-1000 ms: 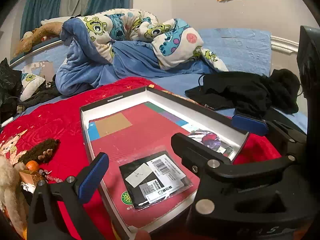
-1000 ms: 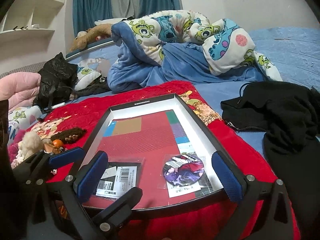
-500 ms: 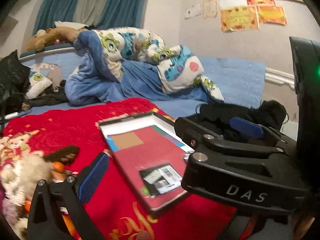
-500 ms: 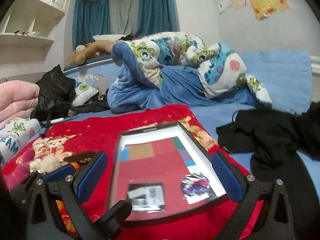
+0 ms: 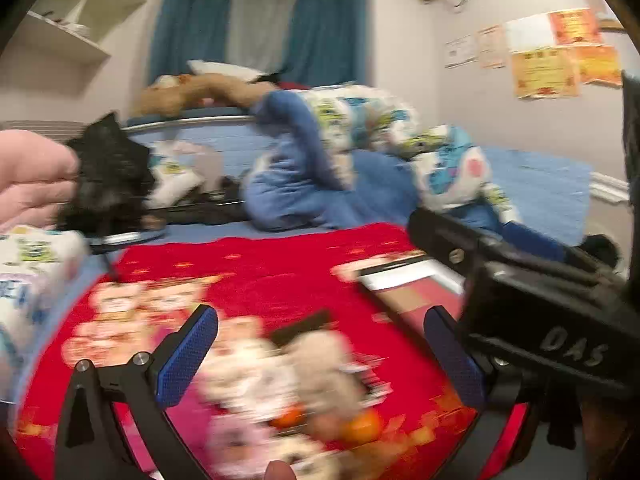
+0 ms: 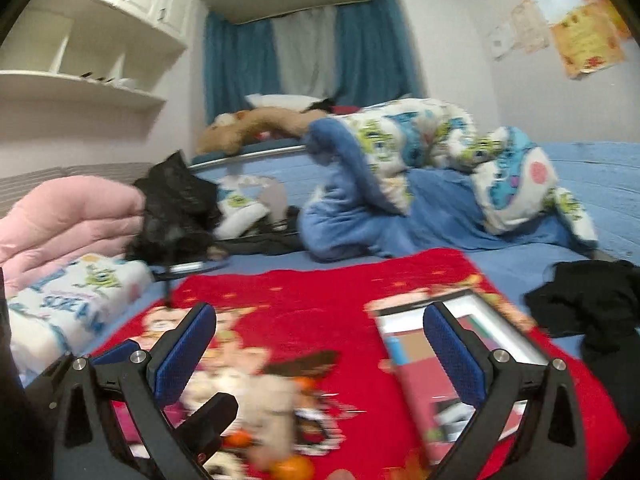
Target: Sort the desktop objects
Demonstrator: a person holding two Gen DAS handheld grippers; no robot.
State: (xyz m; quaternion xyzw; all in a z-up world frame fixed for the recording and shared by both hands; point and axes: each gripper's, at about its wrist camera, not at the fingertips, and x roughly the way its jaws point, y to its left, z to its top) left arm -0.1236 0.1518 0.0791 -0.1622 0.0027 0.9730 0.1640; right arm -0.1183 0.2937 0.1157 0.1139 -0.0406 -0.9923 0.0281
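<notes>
A: Left wrist view first: what has changed?
B: A second ago the left tongs [image 5: 320, 354] looked down into the shallow box [image 5: 416, 288]. Now the box sits off to the right, half hidden behind the right tongs' black body [image 5: 532, 304], and a blurred heap of small things [image 5: 296, 376] fills the gap between the blue pads [image 5: 188, 356]. The jaws stand wide apart, holding nothing.
A: So which step is this?
B: I judge it a reach for the next item to sort. The next move calls for picking one piece out of the heap (too smeared to name, apart from something orange [image 5: 362, 426]).
A: And the right wrist view?
B: The right tongs [image 6: 320, 354] are also spread wide and empty, low over the red blanket [image 6: 320, 292] on the bed. The box [image 6: 436, 364] lies partly behind the right-hand pad [image 6: 452, 356]; the heap [image 6: 272, 404] lies low in the middle.
</notes>
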